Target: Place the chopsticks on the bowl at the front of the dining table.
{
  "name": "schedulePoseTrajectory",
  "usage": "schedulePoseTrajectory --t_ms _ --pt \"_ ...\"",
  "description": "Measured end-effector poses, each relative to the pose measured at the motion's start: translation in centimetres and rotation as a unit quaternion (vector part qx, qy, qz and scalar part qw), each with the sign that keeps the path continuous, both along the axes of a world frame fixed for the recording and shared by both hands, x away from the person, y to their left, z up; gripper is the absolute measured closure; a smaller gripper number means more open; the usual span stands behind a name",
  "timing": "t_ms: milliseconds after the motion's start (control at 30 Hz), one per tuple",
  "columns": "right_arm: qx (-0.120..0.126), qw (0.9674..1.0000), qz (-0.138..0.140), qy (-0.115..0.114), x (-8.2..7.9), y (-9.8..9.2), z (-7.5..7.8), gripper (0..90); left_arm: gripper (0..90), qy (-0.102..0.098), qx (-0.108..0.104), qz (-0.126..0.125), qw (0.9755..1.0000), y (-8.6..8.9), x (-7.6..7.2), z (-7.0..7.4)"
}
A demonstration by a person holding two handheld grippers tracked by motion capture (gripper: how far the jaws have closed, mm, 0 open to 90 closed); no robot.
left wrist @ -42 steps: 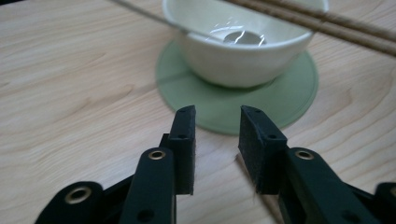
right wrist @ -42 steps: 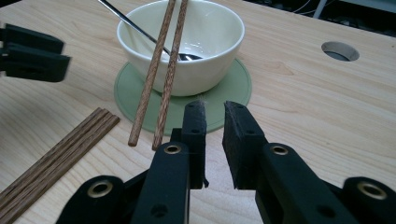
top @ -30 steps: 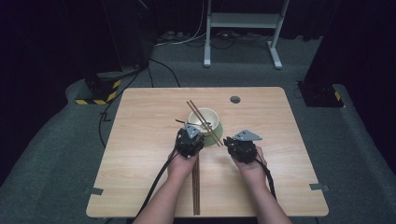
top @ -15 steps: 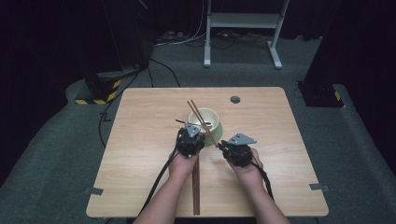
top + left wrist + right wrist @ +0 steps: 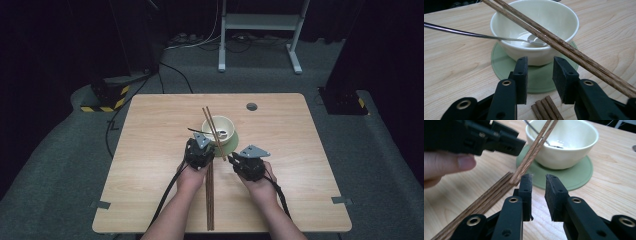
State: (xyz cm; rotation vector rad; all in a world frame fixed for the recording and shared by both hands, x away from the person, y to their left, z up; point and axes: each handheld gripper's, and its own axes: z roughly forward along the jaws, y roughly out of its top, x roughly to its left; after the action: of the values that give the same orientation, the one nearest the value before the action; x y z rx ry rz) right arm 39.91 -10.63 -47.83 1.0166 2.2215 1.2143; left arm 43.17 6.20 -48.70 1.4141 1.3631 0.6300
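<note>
A cream bowl point(image 5: 222, 124) point(image 5: 534, 53) point(image 5: 574, 142) stands on a green coaster point(image 5: 234, 142) point(image 5: 501, 60) point(image 5: 574, 175) mid-table. A metal spoon point(image 5: 199, 132) point(image 5: 474, 35) point(image 5: 554, 144) rests in it. Two wooden chopsticks point(image 5: 214, 131) point(image 5: 564, 46) point(image 5: 534, 150) lean across its rim. More chopsticks point(image 5: 210, 200) point(image 5: 546, 108) point(image 5: 484, 200) lie flat between the hands. My left gripper point(image 5: 203, 143) point(image 5: 540, 72) faces the bowl, open and holding nothing. My right gripper point(image 5: 234, 159) point(image 5: 539, 185) is open; its jaws have just been opening with nothing between them. The leaning pair's low end lies beside its left finger point(image 5: 526, 183).
A round dark hole point(image 5: 251, 106) sits in the wooden table point(image 5: 300, 165) behind the bowl. Cables trail from both grippers toward the front edge. On the floor stand a white frame point(image 5: 260, 22) at the back and a black-and-yellow striped block point(image 5: 107, 97) at the left.
My right gripper has shifted a little left toward the low end of the leaning chopsticks. The left gripper, bowl and spoon have stayed put.
</note>
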Motion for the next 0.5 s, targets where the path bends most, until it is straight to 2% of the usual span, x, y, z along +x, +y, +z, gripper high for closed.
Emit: schedulePoseTrajectory --t_ms 33,100,333,400,500 --pt "0.004 1.0000 -0.002 0.003 0.02 -0.07 0.01 73.0 64.8 -0.002 -0.009 0.005 0.9999 -0.11 0.11 -0.01" --pt "0.005 1.0000 -0.006 0.005 0.06 -0.01 -0.09 72.3 64.7 0.002 -0.005 0.000 1.0000 -0.11 0.18 0.06" --pt "0.005 1.0000 -0.002 0.004 0.07 0.35 -0.40 71.8 64.8 -0.002 -0.005 -0.001 1.0000 -0.71 0.27 -0.13" --pt "0.005 1.0000 -0.002 0.004 -0.02 0.39 -0.35 71.4 64.7 -0.004 0.003 -0.006 1.0000 -0.72 0.17 -0.24" --pt "0.003 1.0000 0.000 0.002 -0.11 0.50 -0.36 71.5 64.7 -0.006 -0.008 -0.004 0.9999 -0.86 0.21 -0.26"
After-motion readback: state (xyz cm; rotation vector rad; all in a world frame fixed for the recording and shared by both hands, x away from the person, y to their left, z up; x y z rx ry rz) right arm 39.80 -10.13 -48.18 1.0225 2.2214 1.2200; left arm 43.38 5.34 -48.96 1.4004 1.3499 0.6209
